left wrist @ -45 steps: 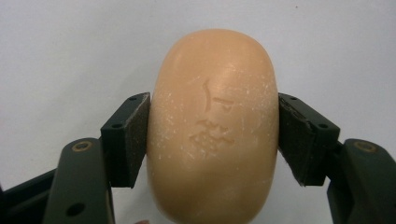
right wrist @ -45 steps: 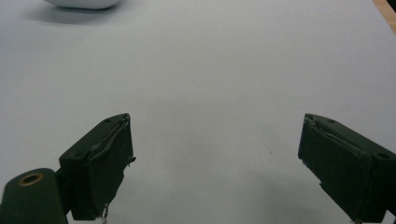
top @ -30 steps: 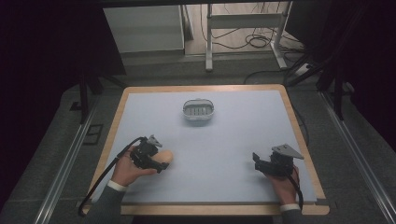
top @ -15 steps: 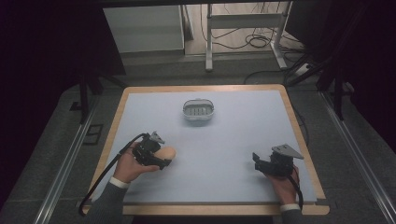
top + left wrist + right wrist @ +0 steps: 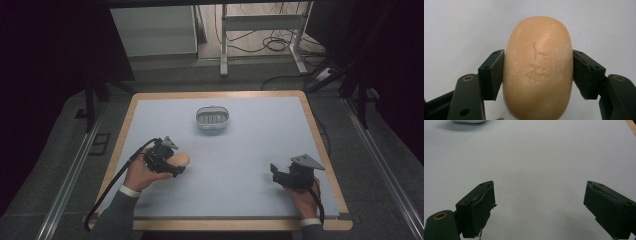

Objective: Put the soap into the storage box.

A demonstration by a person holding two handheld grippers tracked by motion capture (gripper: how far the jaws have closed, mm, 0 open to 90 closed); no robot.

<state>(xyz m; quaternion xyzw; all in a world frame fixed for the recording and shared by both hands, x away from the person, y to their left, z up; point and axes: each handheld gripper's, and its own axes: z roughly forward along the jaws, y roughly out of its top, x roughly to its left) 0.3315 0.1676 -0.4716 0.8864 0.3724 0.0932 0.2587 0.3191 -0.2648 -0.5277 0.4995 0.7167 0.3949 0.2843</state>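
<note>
The left claw (image 5: 176,166) grips the soap (image 5: 179,160) near the desk's (image 5: 250,150) left edge, toward the near-left corner. In the left gripper view both pads press flat on the long sides of the soap (image 5: 537,67), about midway along it, with the stamped face up. It looks like the step in hand is carrying the soap to the dish (image 5: 212,118), which sits well apart, toward the middle of the far edge.

A bar like this is likely slick and rounded, so the grip should stay firm and square. If the claw tilts, the bar could squirt out forward. Lift it clear of the desk before crossing, keep it level, and bring it down low over the dish before letting go, long side in line with the dish's long side.

The right claw (image 5: 274,172) rests near the near-right corner, jaws spread wide with nothing between them, as the right gripper view (image 5: 539,207) shows. It is well off the path. The blue surface between soap and dish is bare, so nothing stands in the way. The left cable (image 5: 117,185) trails back over the near edge and should not snag.
</note>
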